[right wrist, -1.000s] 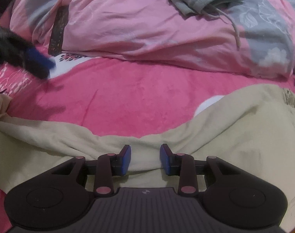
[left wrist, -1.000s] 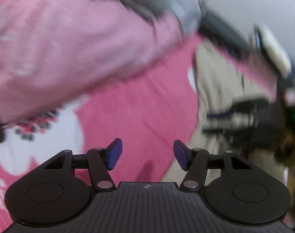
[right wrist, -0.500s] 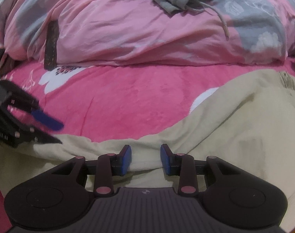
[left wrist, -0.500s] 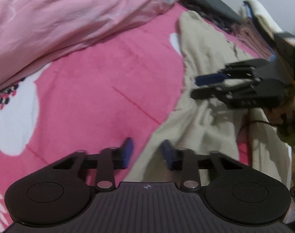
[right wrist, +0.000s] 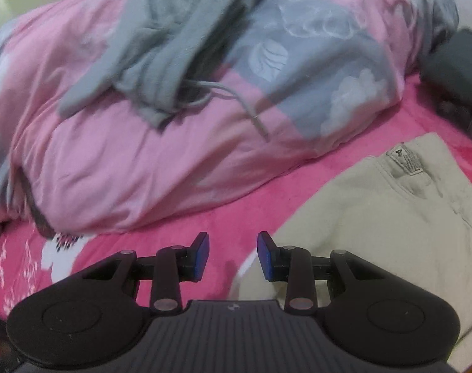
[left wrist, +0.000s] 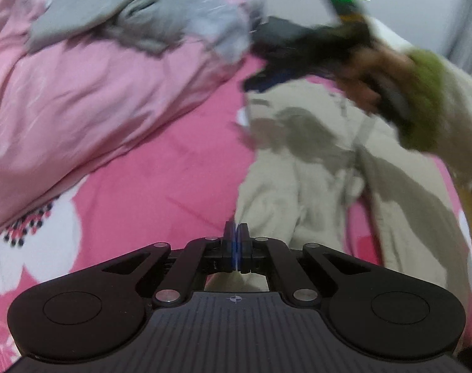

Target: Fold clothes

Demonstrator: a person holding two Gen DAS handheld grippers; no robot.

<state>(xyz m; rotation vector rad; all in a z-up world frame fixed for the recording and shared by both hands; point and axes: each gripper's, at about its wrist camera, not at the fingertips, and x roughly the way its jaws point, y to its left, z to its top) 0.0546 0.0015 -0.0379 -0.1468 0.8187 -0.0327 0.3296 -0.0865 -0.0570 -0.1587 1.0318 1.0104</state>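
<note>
- The left tongs (left wrist: 236, 242) have just closed, their pads pinched together on an edge of the beige trousers (left wrist: 301, 183), which lie rumpled on the bed's bright pink sheet (left wrist: 161, 192).
- The right tongs (right wrist: 232, 256) stand part open, gripping nothing, over the sheet just beside the trousers' edge (right wrist: 376, 217); their label (right wrist: 405, 160) faces up.
- A pale pink duvet (right wrist: 136, 168) is heaped along the bed's far side, with a grey garment (right wrist: 170, 49) draped on top.
- In the left view, a blurred hand (left wrist: 369, 80) holds the right tongs above the trousers.
</note>
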